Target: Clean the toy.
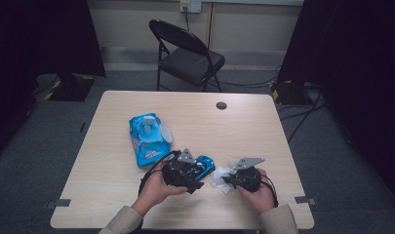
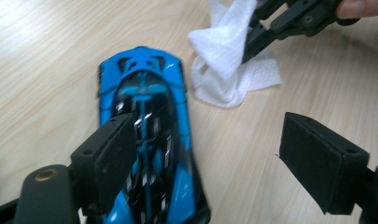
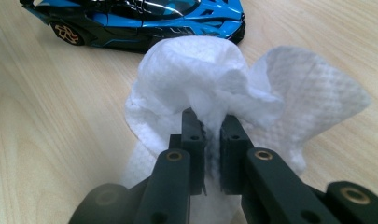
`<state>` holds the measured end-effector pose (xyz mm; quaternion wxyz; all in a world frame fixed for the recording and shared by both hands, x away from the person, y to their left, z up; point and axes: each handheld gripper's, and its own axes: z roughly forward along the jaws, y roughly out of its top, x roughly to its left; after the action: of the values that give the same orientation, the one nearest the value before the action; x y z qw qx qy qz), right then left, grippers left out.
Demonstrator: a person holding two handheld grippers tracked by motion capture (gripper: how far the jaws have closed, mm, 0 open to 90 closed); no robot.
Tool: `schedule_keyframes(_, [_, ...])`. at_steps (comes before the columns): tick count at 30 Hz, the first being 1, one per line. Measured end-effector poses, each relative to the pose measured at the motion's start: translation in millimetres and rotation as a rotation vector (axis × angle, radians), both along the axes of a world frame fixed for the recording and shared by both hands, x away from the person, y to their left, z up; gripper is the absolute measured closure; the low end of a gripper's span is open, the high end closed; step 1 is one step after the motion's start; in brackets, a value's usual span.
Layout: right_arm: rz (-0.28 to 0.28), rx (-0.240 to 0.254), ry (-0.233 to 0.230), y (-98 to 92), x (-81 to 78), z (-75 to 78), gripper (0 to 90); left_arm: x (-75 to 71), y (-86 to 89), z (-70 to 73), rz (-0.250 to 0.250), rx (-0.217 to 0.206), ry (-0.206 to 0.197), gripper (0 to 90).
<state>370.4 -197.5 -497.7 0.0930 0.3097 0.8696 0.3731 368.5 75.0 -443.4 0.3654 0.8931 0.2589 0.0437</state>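
A wooden table is seen from above, with two hand-held grippers near its front edge. A white wipe is pinched between the closed fingers of the right gripper, bunched upward and spilling over both sides of them; part of it rests on the table. The left gripper is held with its fingers wide apart and nothing pressed between them: one finger hangs over the roof of a blue and black toy car, while the other is over bare wood.

The car stands on its wheels near the front edge, just left of the wipe and apart from it. Its long axis runs roughly across the table from left to right, so its right end is pointed at the wipe. From the right gripper, the car lies just beyond the wipe and to the left, side-on. The right hand is judged to be the one placed to bring the wipe onto the car. A blue wipes pack lies farther back, towards the left edge, with its lid open.
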Motion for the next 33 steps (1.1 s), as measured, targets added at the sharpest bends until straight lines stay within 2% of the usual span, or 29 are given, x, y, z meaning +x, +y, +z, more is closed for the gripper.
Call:
schedule_keyframes(3, [0.001,-0.02,-0.004,2.1,-1.1,1.3,85.1,-3.0,11.8,-0.7,0.008,-0.01,-0.011,16.8])
schedule_keyframes(5, [-0.001,-0.017,-0.002,1.9,-1.0,1.1,85.2,-6.0,19.4,-1.1,0.006,0.0,-0.033,16.6])
schedule_keyframes(9, [-0.003,-0.011,0.0,1.5,-0.8,0.8,85.3,-11.3,36.4,-3.4,0.043,0.001,-0.03,16.6])
schedule_keyframes(12, [-0.003,-0.01,0.001,1.3,-0.8,0.7,85.3,-14.3,47.3,-7.6,0.059,0.008,-0.046,16.5])
schedule_keyframes(15, [-0.007,0.0,0.005,0.5,-0.9,0.1,85.3,-14.9,53.7,-11.6,0.074,-0.011,-0.051,16.4])
schedule_keyframes(18, [-0.005,-0.003,0.003,0.8,-0.7,0.4,85.3,-14.3,52.2,-19.3,0.086,-0.011,-0.047,16.2])
schedule_keyframes(19, [-0.005,-0.003,0.003,0.7,-0.7,0.3,85.3,-14.0,51.0,-22.7,0.076,-0.009,-0.041,16.2])
schedule_keyframes(21, [-0.007,-0.001,0.004,0.6,-0.8,0.2,85.3,-14.2,48.5,-29.6,0.078,-0.006,-0.065,16.8])
schedule_keyframes(25, [-0.009,0.007,0.007,-0.1,-0.7,-0.3,85.2,-12.6,44.2,-41.4,0.08,-0.006,-0.079,16.3])
schedule_keyframes(28, [-0.008,0.011,0.009,-0.6,-0.3,-0.5,85.2,-11.7,38.6,-46.5,0.07,0.013,-0.101,16.2])
schedule_keyframes(30, [-0.009,0.009,0.013,-0.4,-0.3,-0.2,85.2,-11.5,34.6,-49.0,0.074,0.006,-0.134,16.4])
schedule_keyframes(33, [-0.008,0.009,0.012,-0.3,-0.3,-0.2,85.2,-9.0,28.3,-54.2,0.08,0.01,-0.114,16.2])
